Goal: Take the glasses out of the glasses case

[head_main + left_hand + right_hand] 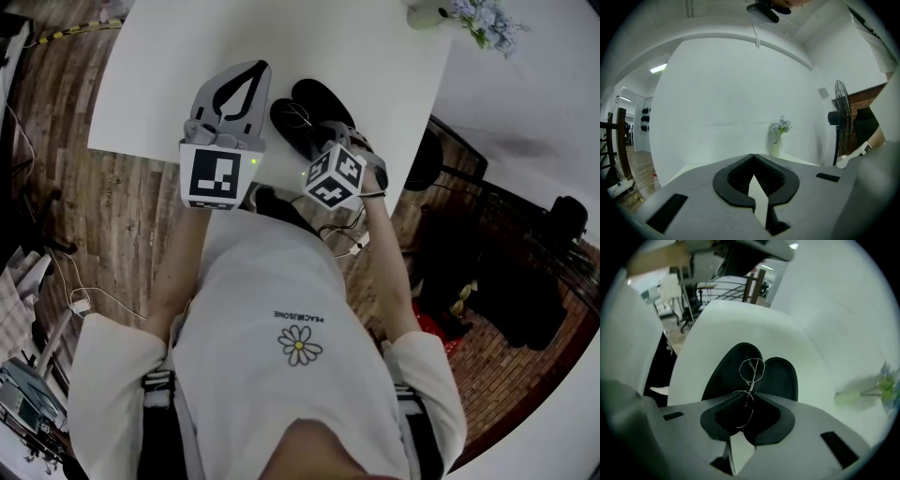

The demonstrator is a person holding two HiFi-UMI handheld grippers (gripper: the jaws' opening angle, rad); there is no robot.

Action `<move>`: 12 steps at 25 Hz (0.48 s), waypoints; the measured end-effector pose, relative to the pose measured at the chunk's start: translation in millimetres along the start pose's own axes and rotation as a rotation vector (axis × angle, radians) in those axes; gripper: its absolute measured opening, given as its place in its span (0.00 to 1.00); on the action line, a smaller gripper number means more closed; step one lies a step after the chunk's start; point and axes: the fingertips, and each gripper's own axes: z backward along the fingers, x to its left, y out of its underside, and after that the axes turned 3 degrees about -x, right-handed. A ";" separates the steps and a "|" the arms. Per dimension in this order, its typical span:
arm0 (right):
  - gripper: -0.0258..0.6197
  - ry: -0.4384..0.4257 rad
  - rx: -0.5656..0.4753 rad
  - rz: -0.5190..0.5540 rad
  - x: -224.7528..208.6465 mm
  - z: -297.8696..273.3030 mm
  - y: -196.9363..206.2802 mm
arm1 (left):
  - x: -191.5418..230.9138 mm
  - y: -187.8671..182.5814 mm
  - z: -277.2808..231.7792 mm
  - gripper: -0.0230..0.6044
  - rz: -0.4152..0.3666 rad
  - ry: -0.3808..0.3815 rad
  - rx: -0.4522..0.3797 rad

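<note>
A black glasses case [291, 120] lies open on the white table [169, 75], its two shell halves side by side. In the right gripper view the halves [731, 366] show just beyond the jaws. My right gripper [751, 393] points steeply down over the case, shut on the thin wire glasses [753, 368]. The frame passes between the meeting tips, and one lens ring stands above them. In the head view that gripper [323, 141] sits over the case's near end. My left gripper [251, 73] rests left of the case, shut with nothing in it, its tips [753, 156] touching.
A pale vase of blue flowers [469, 14] stands at the table's far right corner and also shows in the left gripper view [777, 137]. A standing fan [839, 117] is off to the right. The table's near edge [141, 150] runs just under both grippers.
</note>
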 end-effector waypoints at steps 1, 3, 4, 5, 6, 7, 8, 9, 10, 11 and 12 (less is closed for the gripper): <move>0.13 0.046 0.019 0.041 -0.9 0.3 1.5 | -0.3 -1.8 0.3 0.06 -0.003 0.002 -0.006; 0.13 0.075 0.016 0.024 -0.9 -0.2 0.5 | 0.6 -3.4 0.7 0.06 -0.001 0.003 -0.014; 0.13 0.076 0.003 -0.003 -1.4 -0.1 -0.5 | 1.1 -3.8 1.0 0.06 0.000 0.001 -0.016; 0.13 0.081 -0.011 -0.026 -3.1 1.2 -1.2 | 1.1 -4.4 1.3 0.06 -0.001 0.000 -0.018; 0.10 0.094 -0.023 -0.041 -6.0 3.8 -1.5 | 0.8 -5.1 1.7 0.06 -0.002 -0.001 -0.020; 0.09 0.110 -0.034 -0.051 -9.3 7.3 -2.1 | 0.6 -5.8 2.3 0.06 -0.003 -0.001 -0.021; 0.08 0.127 -0.045 -0.059 -12.6 11.0 -3.2 | 0.7 -6.2 3.1 0.06 -0.003 -0.001 -0.022; 0.08 0.141 -0.055 -0.067 -15.5 14.3 -4.6 | 1.1 -6.4 4.1 0.06 -0.002 -0.002 -0.022; 0.08 0.150 -0.063 -0.076 -18.0 16.9 -6.0 | 1.7 -6.5 5.0 0.06 0.000 -0.002 -0.022; 0.08 0.157 -0.069 -0.085 -20.1 19.0 -7.2 | 2.2 -6.9 5.9 0.06 0.000 -0.002 -0.023; 0.08 0.164 -0.075 -0.092 -22.1 20.7 -8.1 | 2.6 -7.7 6.7 0.06 0.000 -0.002 -0.026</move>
